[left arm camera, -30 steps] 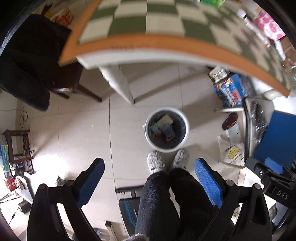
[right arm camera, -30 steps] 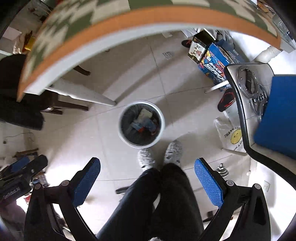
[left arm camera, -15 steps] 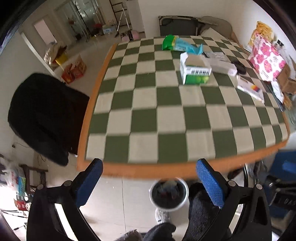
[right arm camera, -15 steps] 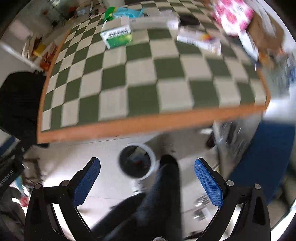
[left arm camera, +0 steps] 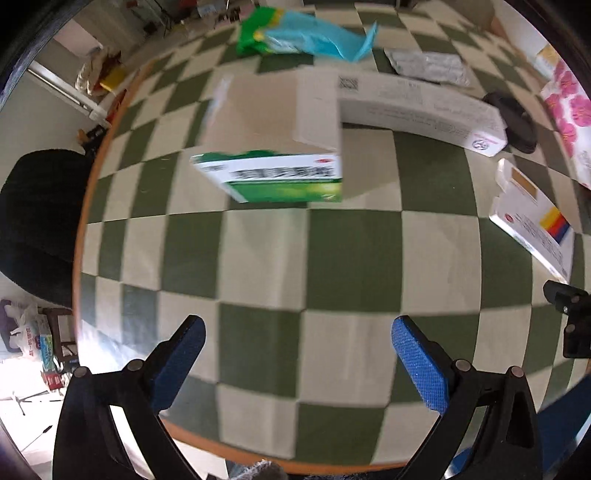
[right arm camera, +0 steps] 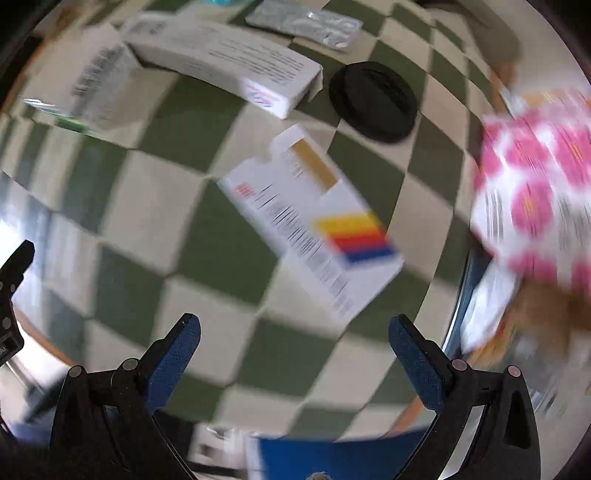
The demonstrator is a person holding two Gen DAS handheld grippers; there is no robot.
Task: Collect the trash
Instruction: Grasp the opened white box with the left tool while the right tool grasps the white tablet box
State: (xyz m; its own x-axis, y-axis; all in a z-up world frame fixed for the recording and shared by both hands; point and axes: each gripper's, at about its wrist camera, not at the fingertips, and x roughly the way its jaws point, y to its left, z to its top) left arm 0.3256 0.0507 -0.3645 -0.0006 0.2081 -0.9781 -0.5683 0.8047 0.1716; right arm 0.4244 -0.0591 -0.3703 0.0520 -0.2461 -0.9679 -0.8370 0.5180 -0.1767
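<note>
Hovering over the checkered table [left arm camera: 258,258], both grippers hang spread wide with nothing between their blue pads. The left gripper [left arm camera: 297,354] sits above the near edge, lined up with the green-and-white carton [left arm camera: 273,177] that lies toward the middle of the cloth, well apart from the fingertips. The right gripper [right arm camera: 293,350] faces the flat white box with rainbow stripes [right arm camera: 314,229], which lies at a slant near the right edge, a little ahead of the open jaws.

As for progress, I'd say plenty remains: no bin shows in either view, and the surface carries a fair spread of litter. Beyond the green carton, touching its far corner, lies a long white box [left arm camera: 417,107]; past that, by the far edge, a crumpled green and turquoise wrapper [left arm camera: 306,35] and a silvery foil sheet [left arm camera: 428,66]. A round black lid-like disc [right arm camera: 373,101] sits just beside the long box's right end. At the right edge stands a white pack with pink blossoms [right arm camera: 535,199], blurred, so I can't tell whether it counts as trash.

The cartons are stiff printed card with crisp corners, easy enough to pinch across their thin sides. The wrapper looks thin, glossy and creased, the foil wrinkled and limp. The tablecloth seems a matte woven fabric in green and cream squares with an orange border.
</note>
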